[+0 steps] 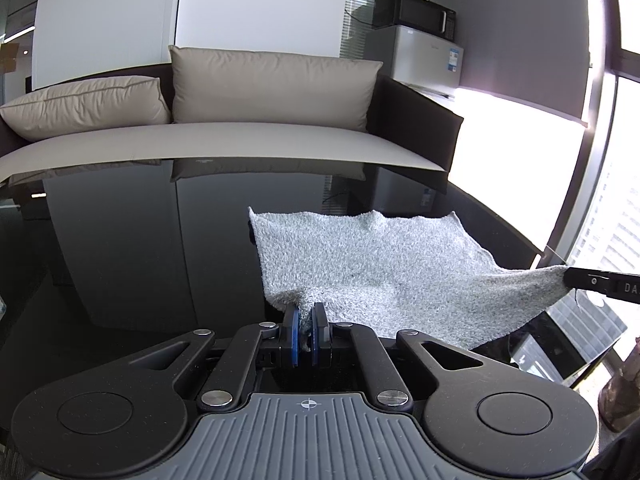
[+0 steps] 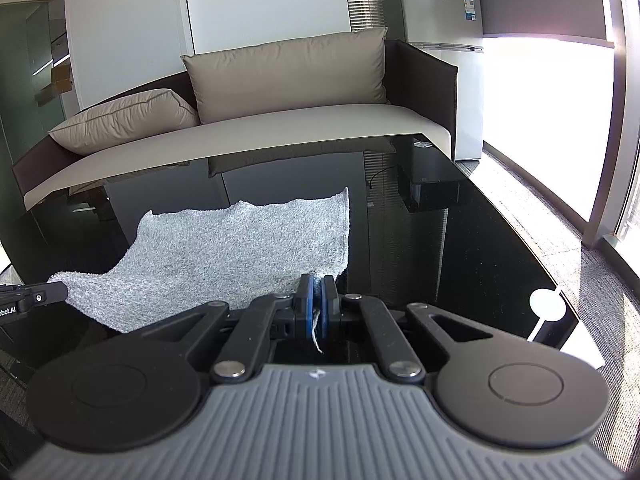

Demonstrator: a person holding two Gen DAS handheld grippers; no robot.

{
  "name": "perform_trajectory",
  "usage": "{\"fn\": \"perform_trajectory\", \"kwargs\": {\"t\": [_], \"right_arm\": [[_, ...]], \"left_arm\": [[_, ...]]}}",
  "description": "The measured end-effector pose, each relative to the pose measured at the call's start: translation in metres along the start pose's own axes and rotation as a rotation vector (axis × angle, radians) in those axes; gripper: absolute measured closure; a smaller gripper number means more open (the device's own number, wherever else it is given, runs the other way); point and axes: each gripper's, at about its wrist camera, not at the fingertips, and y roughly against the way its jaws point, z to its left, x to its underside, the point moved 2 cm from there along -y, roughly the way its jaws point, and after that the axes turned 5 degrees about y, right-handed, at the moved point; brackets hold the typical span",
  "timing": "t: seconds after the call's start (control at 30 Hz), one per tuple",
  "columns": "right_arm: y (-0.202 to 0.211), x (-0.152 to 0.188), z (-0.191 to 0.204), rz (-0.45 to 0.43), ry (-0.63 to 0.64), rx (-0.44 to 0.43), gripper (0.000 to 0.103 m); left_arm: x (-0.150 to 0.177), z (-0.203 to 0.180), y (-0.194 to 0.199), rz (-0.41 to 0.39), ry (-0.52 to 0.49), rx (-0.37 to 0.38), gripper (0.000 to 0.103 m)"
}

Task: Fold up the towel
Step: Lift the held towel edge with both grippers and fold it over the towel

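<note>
Glass, black and glossy, makes the top of the table (image 1: 120,240); it mirrors the sofa (image 1: 240,144) that stands just behind its far edge. The sofa has a beige seat, a dark frame and two beige cushions (image 1: 272,84), one upright and one lying on the left part of the seat. Behind the sofa there is a white wall. To the right stands a small silver fridge (image 2: 436,32) with a black microwave (image 1: 414,14) on it, and further right a large window with very strong light. In the right wrist view grey carpet (image 2: 560,240) is seen beside the table.

The towel (image 1: 380,264) is light grey and fluffy. It lies on the right half of the table, with its far edge on the glass and its near edge lifted, so it sags between the two grippers. Its long axis goes from left to right, parallel to the sofa.

The left gripper (image 1: 306,320) is closed on the near left corner of the towel, and the cloth is pinched between the blue pads. The right gripper (image 2: 317,304) is closed on the near right corner; a small piece of cloth hangs out behind the pads. The near edge is stretched between both grippers.
</note>
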Motion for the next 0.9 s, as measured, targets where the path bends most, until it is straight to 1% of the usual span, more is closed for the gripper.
{"fn": "perform_trajectory", "kwargs": {"t": [0.43,0.9], "right_arm": [[-0.018,-0.02,-0.002,-0.045,-0.02,-0.02,0.099],[-0.051,-0.035,-0.01,-0.048,-0.049,-0.012,0.099]], "left_arm": [[-0.022,-0.001,-0.022,-0.032,-0.003,-0.011,0.097],[-0.039,0.006,-0.049,-0.035,0.009,-0.023,0.097]]}}
